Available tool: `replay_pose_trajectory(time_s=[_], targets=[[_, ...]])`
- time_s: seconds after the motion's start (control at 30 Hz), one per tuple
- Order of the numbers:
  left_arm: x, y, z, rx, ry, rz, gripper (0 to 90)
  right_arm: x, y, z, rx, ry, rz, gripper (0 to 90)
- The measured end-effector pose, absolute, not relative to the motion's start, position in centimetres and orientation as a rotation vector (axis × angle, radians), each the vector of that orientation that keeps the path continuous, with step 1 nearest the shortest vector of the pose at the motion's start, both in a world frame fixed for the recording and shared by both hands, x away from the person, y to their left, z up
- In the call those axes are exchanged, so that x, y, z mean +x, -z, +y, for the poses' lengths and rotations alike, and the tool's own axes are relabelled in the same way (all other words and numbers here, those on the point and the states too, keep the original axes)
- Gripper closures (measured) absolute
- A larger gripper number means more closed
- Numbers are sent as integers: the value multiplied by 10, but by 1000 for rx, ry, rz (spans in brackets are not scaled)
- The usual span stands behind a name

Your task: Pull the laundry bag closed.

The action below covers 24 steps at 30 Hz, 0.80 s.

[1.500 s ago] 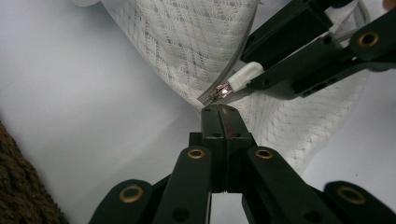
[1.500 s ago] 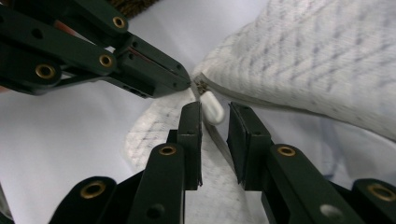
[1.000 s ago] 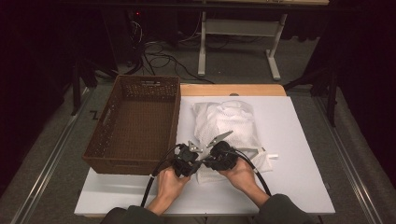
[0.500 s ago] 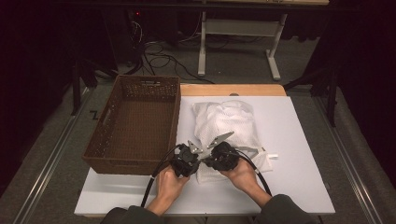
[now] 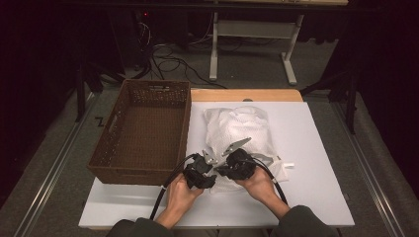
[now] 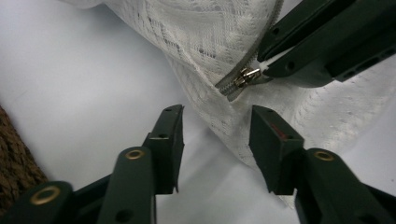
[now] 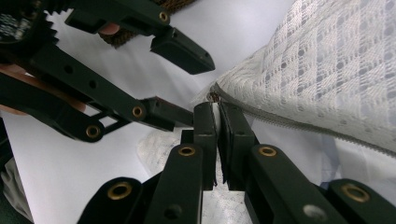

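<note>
The right gripper [image 7: 218,109] is pinched shut on the zipper pull [image 6: 247,74] at the near corner of the white lace pouch [image 5: 239,131]; in the left gripper view its two dark jaws come in from the upper right and meet on the small metal slider where the grey zipper tape ends. The left gripper [image 6: 215,123] stands apart, its jaws having just been opening; the corner of the pouch lies between them, but the pads do not press on it, and bare table shows under the left-hand jaw.

In the high view both hands sit close together at the pouch's near end, just right of the wicker basket [image 5: 143,131]; the pouch lies flat on the white table top [image 5: 316,148], lengthwise away from the person, with the basket beside it and touching nothing of it as far as can be told.

As to progress, the zipper looks closed along the whole stretch in sight, the slider parked at its end; so the opening or drawing of it appears barely begun, with the pull seized and the fabric beside it released; a fresh hold on the cloth and a pull along the tape would seem to be what is left; the basket is empty.

No brand, label or legible writing appears on the pouch, basket or grippers.
</note>
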<state>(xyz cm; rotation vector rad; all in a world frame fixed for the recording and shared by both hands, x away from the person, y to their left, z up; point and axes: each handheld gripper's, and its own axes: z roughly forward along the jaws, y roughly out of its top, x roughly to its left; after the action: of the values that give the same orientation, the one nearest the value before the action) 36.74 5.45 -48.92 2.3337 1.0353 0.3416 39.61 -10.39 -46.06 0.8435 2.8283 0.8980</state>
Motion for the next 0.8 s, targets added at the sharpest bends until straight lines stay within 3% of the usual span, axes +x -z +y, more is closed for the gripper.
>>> replay_pose_trajectory(time_s=[0.23,0.5,0.8], targets=[[372,491,52,2325,-360,1025,530,396,461,-104,827,-913,2839,872],[373,491,51,2331,-339,979,818,396,462,-103,833,-919,2847,872],[373,489,53,2343,-339,1000,852,397,462,-103,848,-907,2834,873]])
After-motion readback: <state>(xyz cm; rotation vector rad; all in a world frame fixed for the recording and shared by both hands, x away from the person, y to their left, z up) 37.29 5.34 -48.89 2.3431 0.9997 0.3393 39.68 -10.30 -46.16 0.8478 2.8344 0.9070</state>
